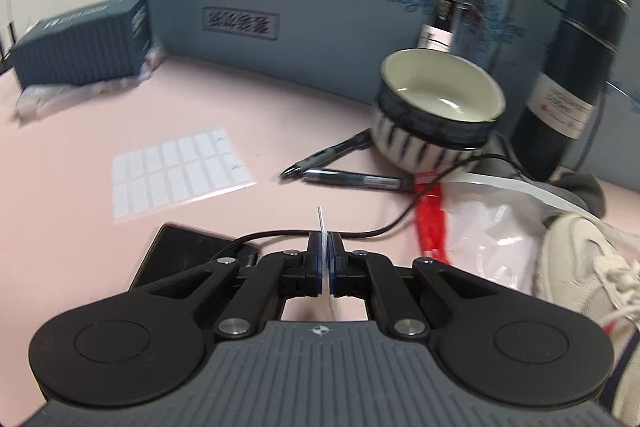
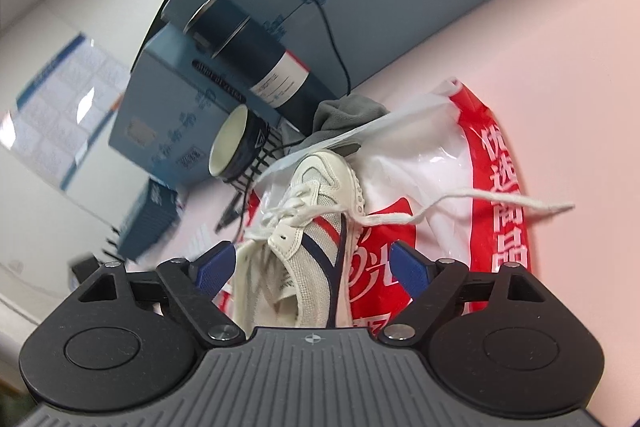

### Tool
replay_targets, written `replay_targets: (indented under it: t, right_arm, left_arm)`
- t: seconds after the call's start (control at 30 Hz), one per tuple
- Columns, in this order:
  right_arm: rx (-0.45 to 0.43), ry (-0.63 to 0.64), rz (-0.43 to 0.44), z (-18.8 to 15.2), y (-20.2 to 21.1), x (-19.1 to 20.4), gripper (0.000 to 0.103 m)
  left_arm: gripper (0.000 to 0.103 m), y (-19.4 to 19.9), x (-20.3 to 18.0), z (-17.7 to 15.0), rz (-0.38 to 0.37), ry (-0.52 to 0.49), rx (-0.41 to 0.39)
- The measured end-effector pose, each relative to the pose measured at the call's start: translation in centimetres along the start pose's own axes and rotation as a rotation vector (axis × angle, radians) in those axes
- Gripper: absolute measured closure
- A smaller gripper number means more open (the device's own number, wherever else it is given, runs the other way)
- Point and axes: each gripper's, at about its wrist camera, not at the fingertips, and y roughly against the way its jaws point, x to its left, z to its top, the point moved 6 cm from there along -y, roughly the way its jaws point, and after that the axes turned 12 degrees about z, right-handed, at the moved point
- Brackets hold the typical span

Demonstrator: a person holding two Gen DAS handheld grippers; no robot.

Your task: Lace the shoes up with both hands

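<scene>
My left gripper (image 1: 324,241) is shut on a white shoelace end (image 1: 321,219); the stiff tip pokes out above the pads and the lace runs down behind them. The cream sneaker (image 1: 580,267) lies at the right edge of the left wrist view. In the right wrist view the sneaker (image 2: 316,227), with red and navy stripes, rests on a red and white plastic bag (image 2: 480,167). My right gripper (image 2: 312,251) stands open, one finger on each side of the shoe's heel part and no pad touching it. The other lace end (image 2: 500,201) trails right across the bag.
A striped bowl (image 1: 436,107), two pens (image 1: 348,179), a dark flask (image 1: 572,79) and a grey cloth (image 2: 344,115) crowd the area behind the shoe. A black phone (image 1: 188,251) with a cable, a label sheet (image 1: 180,171) and blue boxes (image 1: 80,43) sit on the pink table.
</scene>
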Motion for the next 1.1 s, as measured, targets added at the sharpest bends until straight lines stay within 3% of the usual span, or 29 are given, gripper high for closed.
replay_targets:
  t: [0.17, 0.33, 0.43, 0.5, 0.63, 0.77, 0.93, 1.0, 1.1]
  right_arm:
    - [0.067, 0.245, -0.120, -0.8, -1.4, 1.4, 0.020]
    - [0.095, 0.391, -0.150, -2.0, -2.7, 2.4, 0.023]
    - [0.098, 0.397, -0.138, -2.6, -3.1, 2.5, 0.030]
    - [0.101, 0.398, -0.137, -2.9, -3.3, 2.6, 0.050]
    - [0.091, 0.381, -0.137, -3.1, -3.1, 2.5, 0.055]
    - [0.039, 0.379, -0.135, -2.8, -2.4, 2.7, 0.066]
    - [0.011, 0.476, -0.139, -2.2, -2.4, 3.5, 0.071]
    - [0.024, 0.539, -0.144, -2.2, -2.9, 3.7, 0.086]
    - [0.036, 0.537, -0.118, -2.0, -3.0, 3.6, 0.090]
  left_arm:
    - [0.101, 1.3, -1.4, 0.6, -0.037, -0.060, -0.007]
    - [0.101, 2.6, -2.5, 1.1, -0.101, -0.094, -0.021]
    - [0.101, 4.4, -3.3, 1.7, -0.230, -0.110, -0.069]
    - [0.101, 6.1, -4.2, 2.0, -0.359, -0.161, -0.115]
    - [0.101, 9.7, -6.7, 1.5, -0.605, -0.332, -0.168]
    - [0.101, 12.7, -9.6, -0.3, -0.761, -0.534, -0.181]
    - [0.101, 12.7, -12.3, -2.0, -0.757, -0.663, -0.167]
    - [0.101, 12.6, -13.0, -2.5, -0.735, -0.708, -0.174]
    - [0.101, 12.7, -13.2, -2.7, -0.728, -0.755, -0.183]
